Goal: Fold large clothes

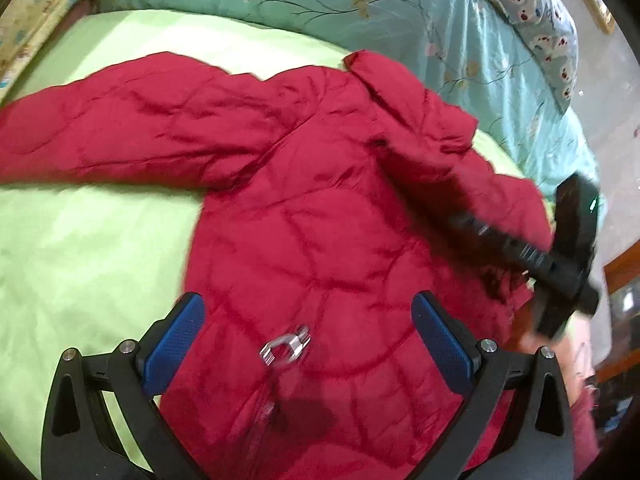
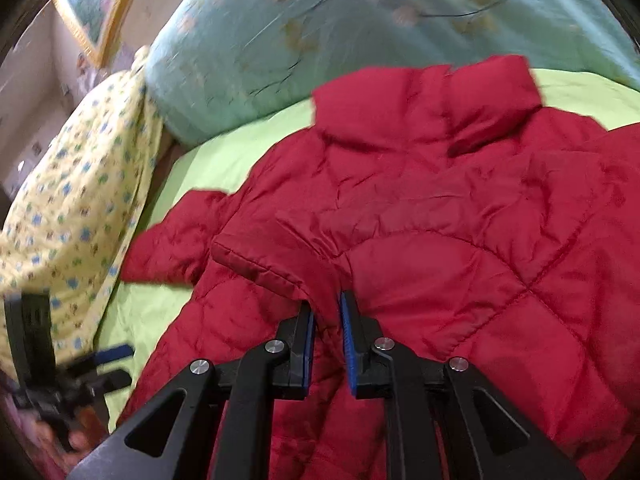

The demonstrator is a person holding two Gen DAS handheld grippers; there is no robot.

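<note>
A red quilted puffer jacket (image 1: pixel 304 216) lies spread on a lime-green bedsheet (image 1: pixel 80 264), one sleeve stretched to the left, collar at the far side. My left gripper (image 1: pixel 308 336) is open above the jacket's body, over a silver zipper pull (image 1: pixel 286 348). In the right wrist view the jacket (image 2: pixel 460 208) fills the frame with its collar at the top. My right gripper (image 2: pixel 327 312) is shut on a fold of the red fabric near a sleeve cuff. The right gripper also shows in the left wrist view (image 1: pixel 520 248), blurred, at the jacket's right side.
A teal floral quilt (image 1: pixel 360 8) is piled along the far side of the bed. A yellow patterned blanket (image 2: pixel 72 216) lies at the left. The left gripper (image 2: pixel 64 372) shows at the lower left of the right wrist view. A wooden edge (image 1: pixel 620 264) is on the right.
</note>
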